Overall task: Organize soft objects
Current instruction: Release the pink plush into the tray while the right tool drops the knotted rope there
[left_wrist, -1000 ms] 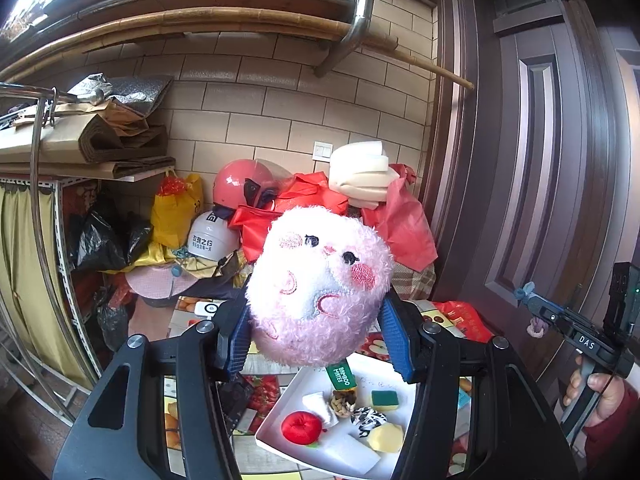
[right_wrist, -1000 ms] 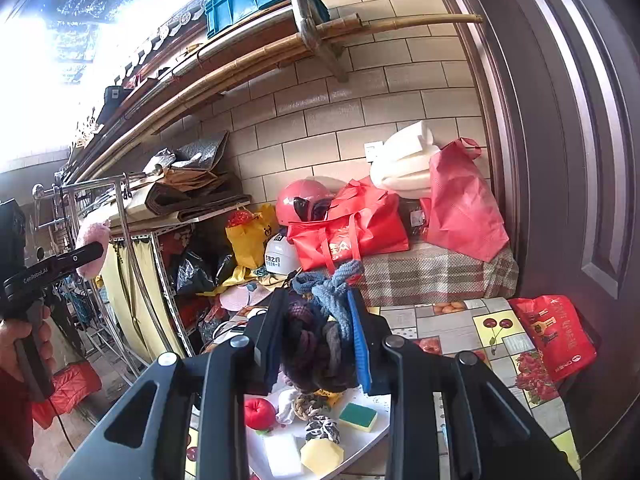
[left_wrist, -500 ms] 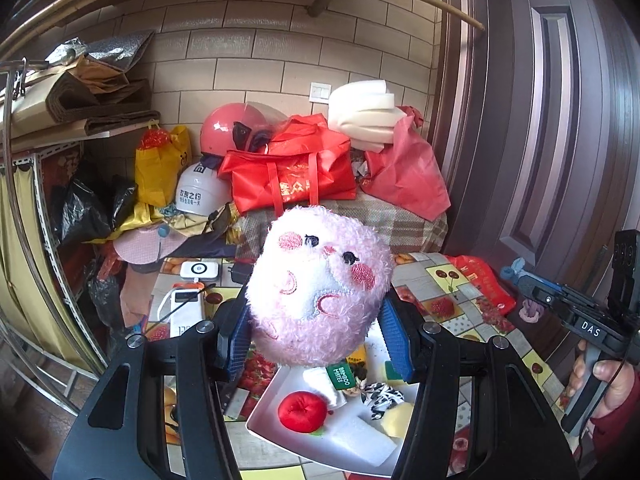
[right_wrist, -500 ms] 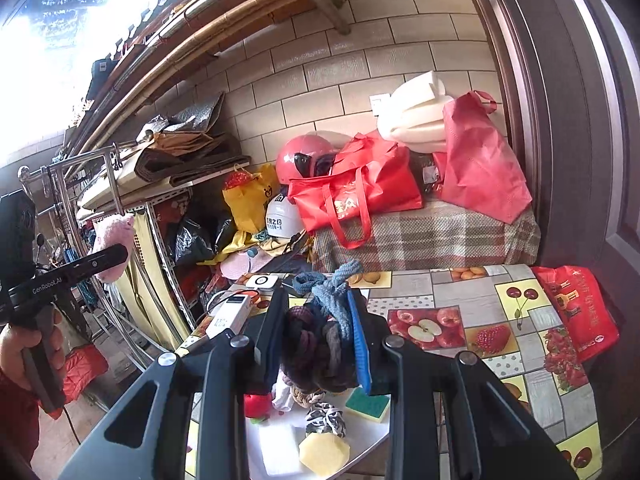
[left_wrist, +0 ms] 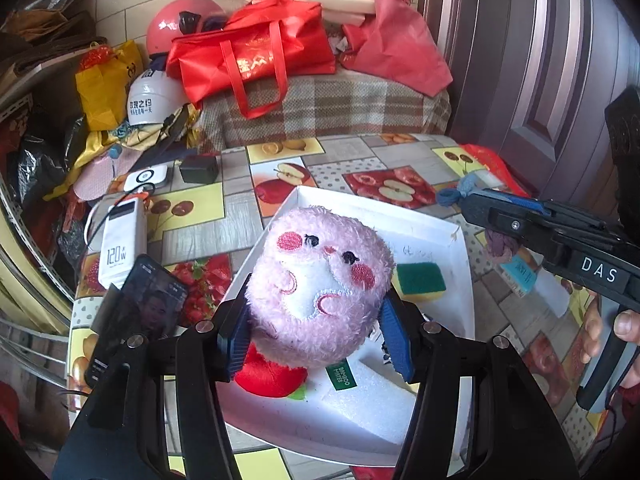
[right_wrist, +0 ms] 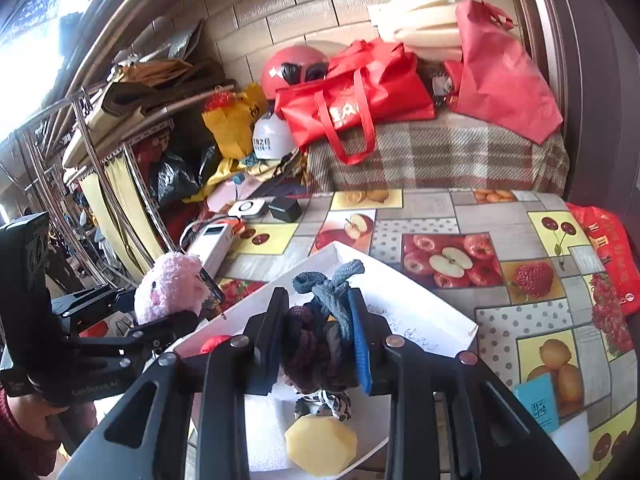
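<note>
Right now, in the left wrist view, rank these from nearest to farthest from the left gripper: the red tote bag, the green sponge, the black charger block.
From the left gripper:
1. Green sponge, in the white tray, just right.
2. Black charger block, on the table, far left.
3. Red tote bag, on the plaid-covered bench behind.

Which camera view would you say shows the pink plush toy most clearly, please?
The left wrist view: the pink plush toy fills the centre, its stitched face visible, clamped in the left claw above the white tray. The right wrist view shows it only small, side-on, at the left edge.
</note>
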`<action>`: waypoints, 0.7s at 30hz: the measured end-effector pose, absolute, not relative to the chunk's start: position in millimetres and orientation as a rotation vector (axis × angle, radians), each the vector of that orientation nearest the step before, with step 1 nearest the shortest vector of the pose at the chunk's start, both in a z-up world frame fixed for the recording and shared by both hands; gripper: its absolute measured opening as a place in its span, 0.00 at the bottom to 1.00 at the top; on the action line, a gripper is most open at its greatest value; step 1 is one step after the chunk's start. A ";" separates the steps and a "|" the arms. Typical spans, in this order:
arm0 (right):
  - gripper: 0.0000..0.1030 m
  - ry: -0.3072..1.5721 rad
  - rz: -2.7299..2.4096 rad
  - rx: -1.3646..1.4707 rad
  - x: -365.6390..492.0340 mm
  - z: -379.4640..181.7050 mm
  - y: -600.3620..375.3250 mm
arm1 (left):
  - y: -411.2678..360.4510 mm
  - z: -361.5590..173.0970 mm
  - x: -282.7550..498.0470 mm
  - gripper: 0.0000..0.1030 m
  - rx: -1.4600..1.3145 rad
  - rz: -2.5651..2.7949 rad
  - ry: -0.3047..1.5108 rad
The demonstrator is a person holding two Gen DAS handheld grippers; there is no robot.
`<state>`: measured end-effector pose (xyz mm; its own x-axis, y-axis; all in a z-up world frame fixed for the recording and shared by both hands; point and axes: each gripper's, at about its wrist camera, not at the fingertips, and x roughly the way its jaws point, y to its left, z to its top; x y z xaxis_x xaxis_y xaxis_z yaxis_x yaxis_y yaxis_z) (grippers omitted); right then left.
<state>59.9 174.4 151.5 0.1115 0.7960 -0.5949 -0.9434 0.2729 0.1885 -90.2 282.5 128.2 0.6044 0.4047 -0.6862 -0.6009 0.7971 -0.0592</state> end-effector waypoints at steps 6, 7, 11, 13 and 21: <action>0.31 0.754 1.265 -0.289 65.4 118.0 196.5 | 275.2 79.0 -72.7 0.57 -0.353 0.568 0.799; 0.35 0.765 1.267 -0.285 67.0 115.0 199.6 | 274.7 75.2 -73.4 0.61 -0.363 0.572 0.802; 0.96 0.742 1.250 -0.288 67.0 112.0 204.0 | 274.7 69.6 -79.6 1.00 -0.352 0.630 0.800; 1.00 0.715 1.243 -0.287 64.3 112.9 200.5 | 276.6 69.7 -84.6 1.00 -0.360 0.634 0.792; 1.00 0.708 1.203 -0.255 63.1 118.1 183.2 | 274.9 70.6 -93.1 1.00 -0.372 0.675 0.802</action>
